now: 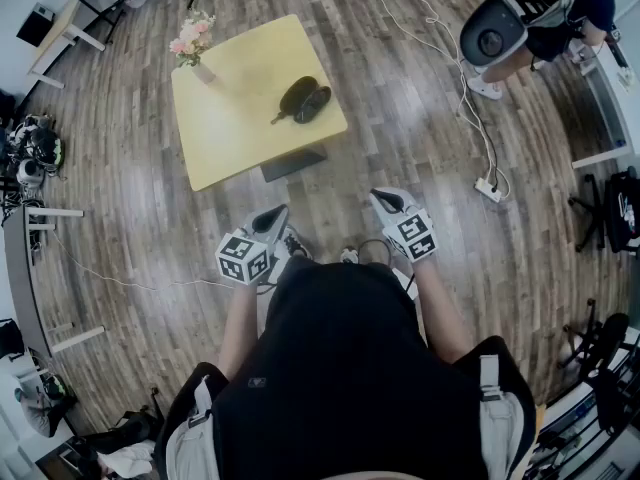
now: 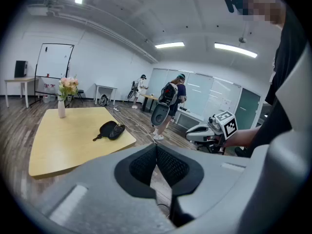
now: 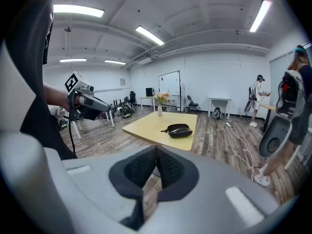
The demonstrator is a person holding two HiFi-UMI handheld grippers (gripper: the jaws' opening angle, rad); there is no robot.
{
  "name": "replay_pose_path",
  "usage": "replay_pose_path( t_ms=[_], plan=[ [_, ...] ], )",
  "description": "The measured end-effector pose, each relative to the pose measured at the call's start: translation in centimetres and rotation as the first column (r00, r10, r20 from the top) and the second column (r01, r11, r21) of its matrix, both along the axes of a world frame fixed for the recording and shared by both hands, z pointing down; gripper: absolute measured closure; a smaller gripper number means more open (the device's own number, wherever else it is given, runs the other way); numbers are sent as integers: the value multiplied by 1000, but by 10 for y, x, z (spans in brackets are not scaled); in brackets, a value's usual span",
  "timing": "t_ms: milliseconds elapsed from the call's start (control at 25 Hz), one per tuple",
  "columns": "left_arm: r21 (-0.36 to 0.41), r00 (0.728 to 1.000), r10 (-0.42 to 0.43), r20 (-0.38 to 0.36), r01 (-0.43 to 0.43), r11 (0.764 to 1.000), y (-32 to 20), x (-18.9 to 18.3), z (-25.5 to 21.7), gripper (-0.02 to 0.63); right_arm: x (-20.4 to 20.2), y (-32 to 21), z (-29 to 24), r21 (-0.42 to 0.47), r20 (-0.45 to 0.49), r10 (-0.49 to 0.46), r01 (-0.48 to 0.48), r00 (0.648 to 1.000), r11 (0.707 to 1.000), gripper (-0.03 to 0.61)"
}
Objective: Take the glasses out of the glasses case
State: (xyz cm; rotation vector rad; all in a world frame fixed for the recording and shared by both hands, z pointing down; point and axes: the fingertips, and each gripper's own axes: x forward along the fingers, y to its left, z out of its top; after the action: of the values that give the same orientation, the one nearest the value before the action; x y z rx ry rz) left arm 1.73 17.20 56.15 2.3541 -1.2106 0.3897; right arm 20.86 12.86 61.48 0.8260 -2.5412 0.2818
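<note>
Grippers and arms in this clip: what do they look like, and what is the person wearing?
Both the left gripper and right gripper have pale grey, rounded plastic bodies with black ribbed pads, and each carries a white cube printed with black square markers. A dark cable hangs from the left one. The person wears a black top; the forearms are uncovered.

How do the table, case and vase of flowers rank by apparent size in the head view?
1. table, by far the largest.
2-3. case and vase of flowers: they look about alike, so not ranked.
</note>
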Motion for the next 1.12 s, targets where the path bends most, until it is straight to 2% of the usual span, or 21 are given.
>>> replay_pose_path(
  t_ms=[200,720,1120],
  plan=[
    [-7,999,29,12,-29,1000,7,20,0,603,11,8,0,4,13,3,-3,1000,1000,575],
    [4,999,52,2,-52,999,0,39,-3,603,28,2,-4,7,8,29,-29,1000,1000,575],
    [16,1000,-19,-13,20,1000,12,21,-3,603,19,11,0,-2,6,7,-7,1000,1000,575]
  ],
)
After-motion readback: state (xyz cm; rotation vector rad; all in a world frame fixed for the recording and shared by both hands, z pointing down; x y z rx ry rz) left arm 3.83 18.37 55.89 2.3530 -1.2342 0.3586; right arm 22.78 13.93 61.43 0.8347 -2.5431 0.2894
